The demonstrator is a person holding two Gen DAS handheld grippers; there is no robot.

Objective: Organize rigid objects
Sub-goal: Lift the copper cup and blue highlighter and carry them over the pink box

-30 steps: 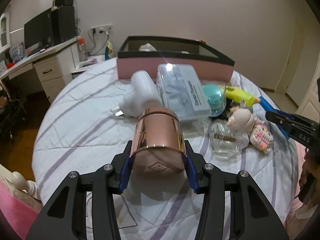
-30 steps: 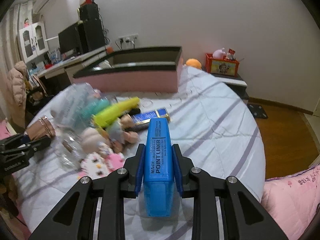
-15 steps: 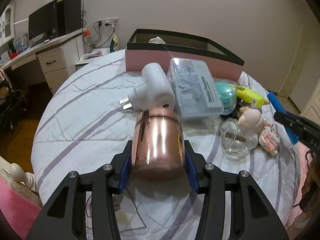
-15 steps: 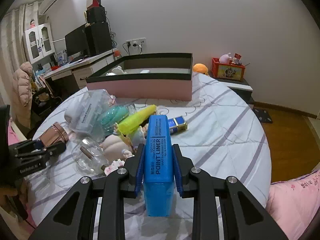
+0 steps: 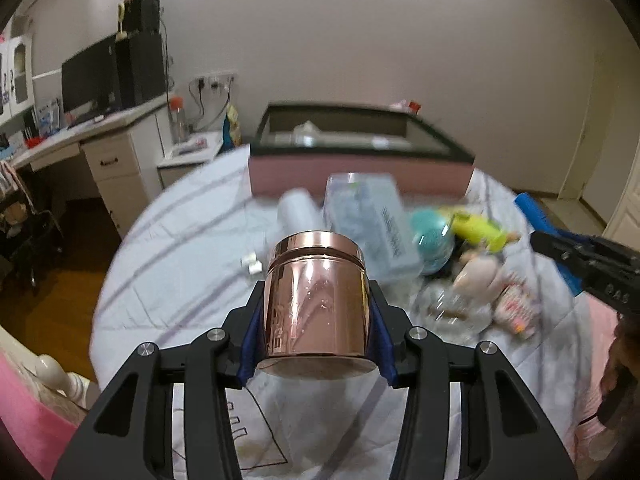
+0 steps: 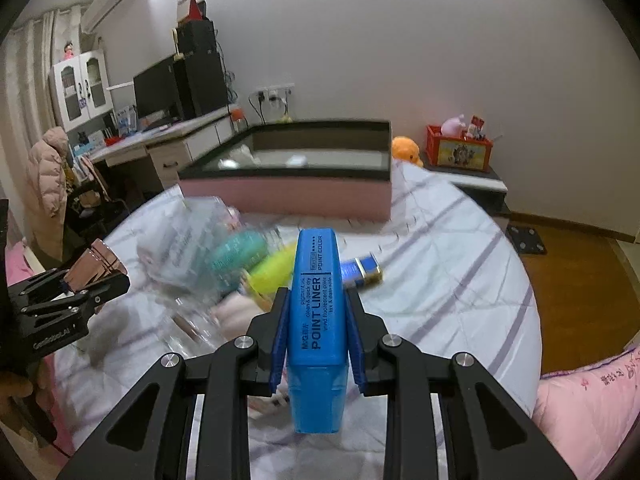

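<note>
**Above the bed: both loads up, box dead ahead**

Over the striped white bed [image 5: 172, 240], both grippers carry something. Left gripper [image 5: 316, 320] has jaws clamped on the shiny rose-gold metal canister [image 5: 316, 300], axis running fwd along the fingers, lid end away from cam. Right gripper [image 6: 316, 344] has jaws clamped on the blue plastic "POINT LINER" marker box [image 6: 318, 320], long axis also fwd. Pink storage box with black rim [image 5: 360, 160] lies straight ahead of both, beyond the clutter pile; neither looks clearly nearer. Left view shows box interior w/ some items already in, blurred. Right view alone shows the small blue-and-gold pack [image 6: 362, 270] on the bed, plus the left gripper from the side.
</note>
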